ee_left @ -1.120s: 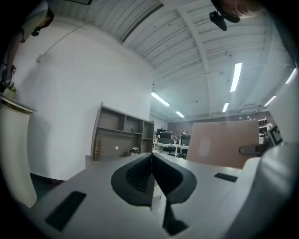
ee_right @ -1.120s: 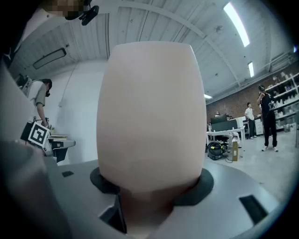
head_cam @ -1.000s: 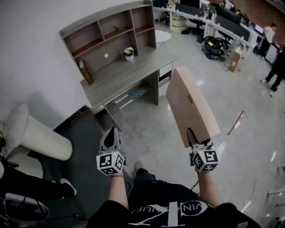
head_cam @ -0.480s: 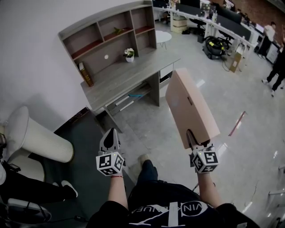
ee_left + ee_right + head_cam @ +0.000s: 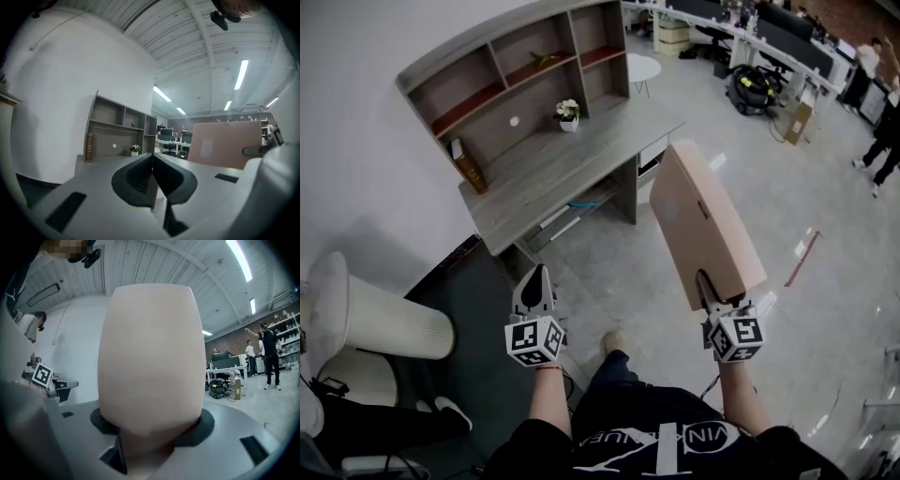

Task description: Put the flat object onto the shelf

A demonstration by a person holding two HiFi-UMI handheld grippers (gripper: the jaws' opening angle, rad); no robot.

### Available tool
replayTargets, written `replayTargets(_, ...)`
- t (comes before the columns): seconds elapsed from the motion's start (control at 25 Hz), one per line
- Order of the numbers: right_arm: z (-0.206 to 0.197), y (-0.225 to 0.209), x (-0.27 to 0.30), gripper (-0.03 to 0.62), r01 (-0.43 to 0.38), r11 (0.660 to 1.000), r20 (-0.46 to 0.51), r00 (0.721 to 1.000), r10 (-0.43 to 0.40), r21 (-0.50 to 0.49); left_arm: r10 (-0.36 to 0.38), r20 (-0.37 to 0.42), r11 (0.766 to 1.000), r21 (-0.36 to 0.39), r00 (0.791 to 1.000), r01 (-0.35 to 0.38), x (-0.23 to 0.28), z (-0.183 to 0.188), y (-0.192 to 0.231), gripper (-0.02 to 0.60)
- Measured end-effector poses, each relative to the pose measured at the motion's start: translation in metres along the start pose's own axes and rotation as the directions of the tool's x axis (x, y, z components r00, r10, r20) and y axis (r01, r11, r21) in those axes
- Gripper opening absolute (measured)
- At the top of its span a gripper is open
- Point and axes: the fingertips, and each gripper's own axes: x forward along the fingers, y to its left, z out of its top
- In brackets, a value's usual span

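shelf desk [image 5: 546,173]: drawing nearer, ahead of the jaws of the left gripper [image 5: 538,274]
foot [image 5: 614,341]: stepping forward, behind the jaws, between left and right gripper [image 5: 706,281]

The shelf [image 5: 516,66] stands on the desk [image 5: 553,183] at eleven o'clock, with plant [image 5: 568,111] and book [image 5: 467,167] on the desk. The box [image 5: 703,220] is at one o'clock, the cylinder [image 5: 384,314] at nine.
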Motion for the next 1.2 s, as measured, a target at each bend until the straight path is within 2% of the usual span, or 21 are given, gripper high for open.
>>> replayTargets(0.56,0.008,0.005,0.117,0.285,0.052,0.999,-0.023,0.998,-0.052,-0.013,-0.098,-0.032,0.995,-0.022,0.995,0.098,0.152,-0.003,0.048,0.005)
replayTargets(0.88,0.003,0.003,0.155,0.285,0.077,0.997,-0.035,0.996,-0.078,-0.008,-0.152,-0.062,0.988,-0.031,0.986,0.150,0.198,-0.015,0.060,0.005)
replayTargets(1.2,0.000,0.004,0.189,0.284,0.089,0.996,-0.044,0.995,-0.089,0.004,-0.144,-0.055,0.989,-0.050,0.988,0.141,0.227,-0.019,0.087,0.005)
